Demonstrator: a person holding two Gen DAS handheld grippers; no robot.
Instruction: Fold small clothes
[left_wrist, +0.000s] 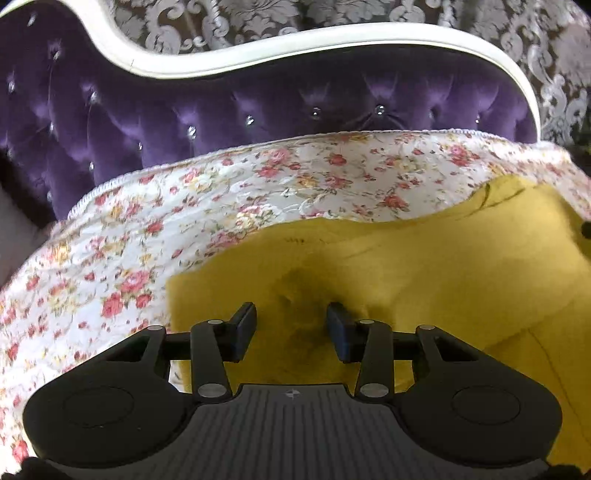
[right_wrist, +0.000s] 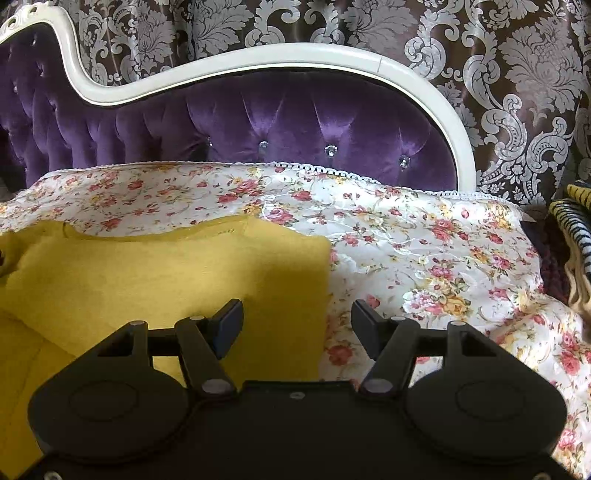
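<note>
Purple tufted headboard (right_wrist: 295, 125), white frame (right_wrist: 258, 55), floral bedspread (right_wrist: 424, 240), damask wallpaper (right_wrist: 517, 74)

Both wrist views low, close, facing headboard (left_wrist: 258, 110) — sharing yellow garment (right_wrist: 166, 277).

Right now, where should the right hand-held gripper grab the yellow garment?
Probably its straight right-hand edge: it lies flat on the floral bedspread with bare cover beside it. The right hand-held gripper is open and straddles that edge; come down from the right, one finger over the yellow garment.

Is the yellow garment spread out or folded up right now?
Mostly spread: the yellow garment lies flat on the floral bedspread. Its near part is hidden, so cannot tell about folds there.
</note>
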